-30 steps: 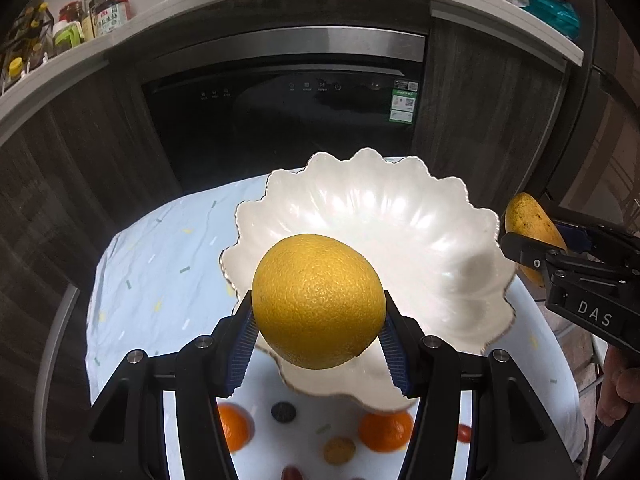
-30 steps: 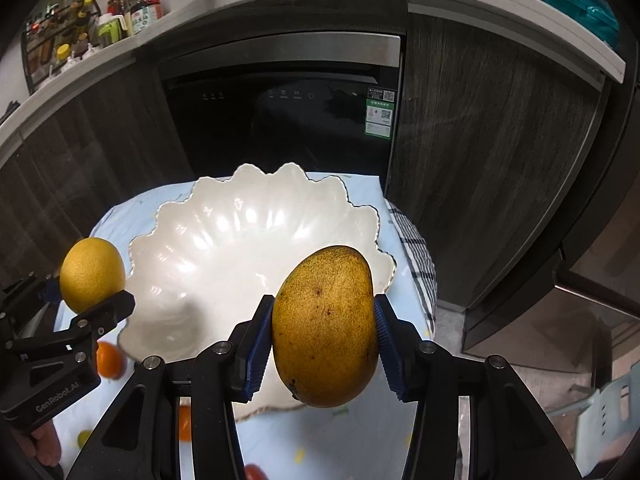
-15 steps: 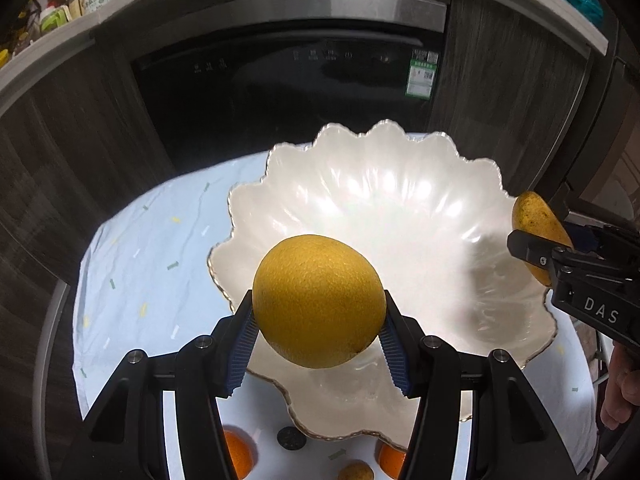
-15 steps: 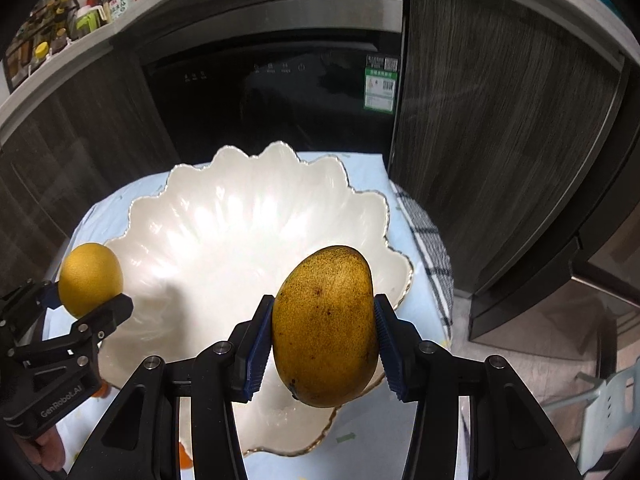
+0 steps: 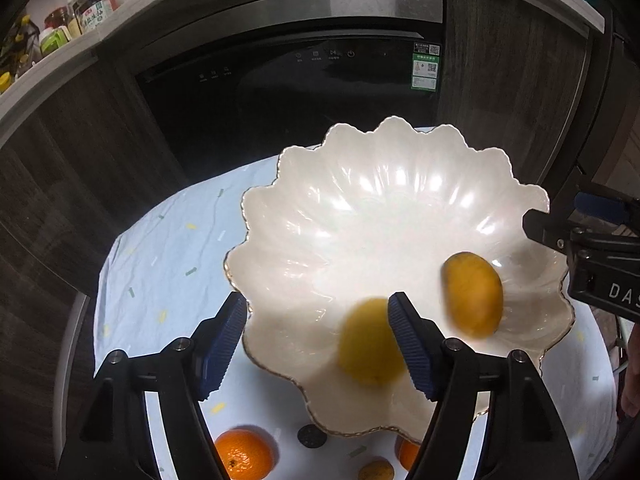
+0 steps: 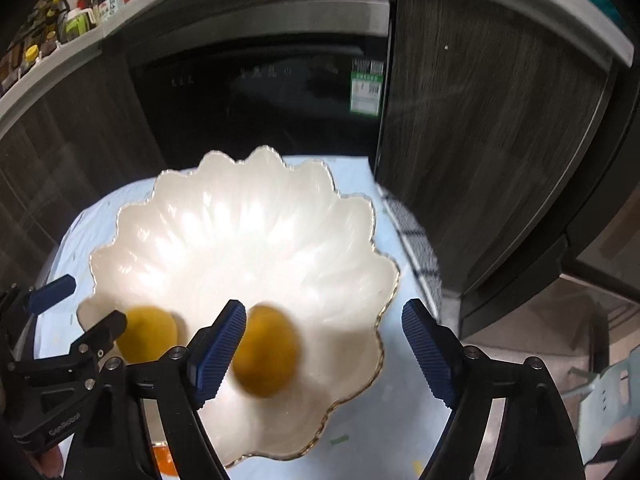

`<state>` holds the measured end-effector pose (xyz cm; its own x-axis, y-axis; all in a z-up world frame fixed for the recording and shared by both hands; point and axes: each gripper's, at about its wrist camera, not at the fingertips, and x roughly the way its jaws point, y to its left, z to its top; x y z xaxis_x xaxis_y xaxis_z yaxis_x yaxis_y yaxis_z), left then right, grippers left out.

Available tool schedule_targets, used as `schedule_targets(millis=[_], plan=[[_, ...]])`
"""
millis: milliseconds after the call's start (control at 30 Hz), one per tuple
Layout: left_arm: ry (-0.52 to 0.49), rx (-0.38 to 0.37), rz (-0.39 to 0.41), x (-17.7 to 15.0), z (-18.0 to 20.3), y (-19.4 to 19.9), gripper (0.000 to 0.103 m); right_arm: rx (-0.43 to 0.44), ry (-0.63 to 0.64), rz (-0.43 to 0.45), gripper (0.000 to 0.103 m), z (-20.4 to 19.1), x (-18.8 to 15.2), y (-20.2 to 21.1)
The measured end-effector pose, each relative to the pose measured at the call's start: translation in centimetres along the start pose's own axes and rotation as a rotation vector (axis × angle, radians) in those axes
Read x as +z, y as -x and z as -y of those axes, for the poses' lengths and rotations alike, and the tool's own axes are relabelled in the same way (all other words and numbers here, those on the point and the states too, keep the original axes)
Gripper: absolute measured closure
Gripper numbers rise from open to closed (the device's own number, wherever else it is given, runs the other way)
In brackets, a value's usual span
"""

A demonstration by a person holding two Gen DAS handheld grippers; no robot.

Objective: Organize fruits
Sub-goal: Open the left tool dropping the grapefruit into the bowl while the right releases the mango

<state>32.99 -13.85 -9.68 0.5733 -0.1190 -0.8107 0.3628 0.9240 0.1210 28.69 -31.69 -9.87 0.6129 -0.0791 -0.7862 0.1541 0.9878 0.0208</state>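
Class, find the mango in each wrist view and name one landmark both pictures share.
Left wrist view: the mango lies blurred in the scalloped white bowl, at its right side, below the right hand-held gripper.
Right wrist view: the mango lies low in the bowl, beside the left blue pad.
Shared landmark: the green sticker on the black appliance.
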Motion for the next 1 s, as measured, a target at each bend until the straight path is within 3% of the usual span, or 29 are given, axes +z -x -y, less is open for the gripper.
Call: schedule_targets(millis=[367,1000], plan=[[0.052,0.042,0.061,0.5,-2.0,3.2,0.017,0.017,0.014,0.059,0.022,-1.2,0.5,3.1],[0.095,0.06,0.09,-0.7,-4.4,8.0,0.017,0.036,0.045,0.13,0.022,-3.7,0.0,7.6]])
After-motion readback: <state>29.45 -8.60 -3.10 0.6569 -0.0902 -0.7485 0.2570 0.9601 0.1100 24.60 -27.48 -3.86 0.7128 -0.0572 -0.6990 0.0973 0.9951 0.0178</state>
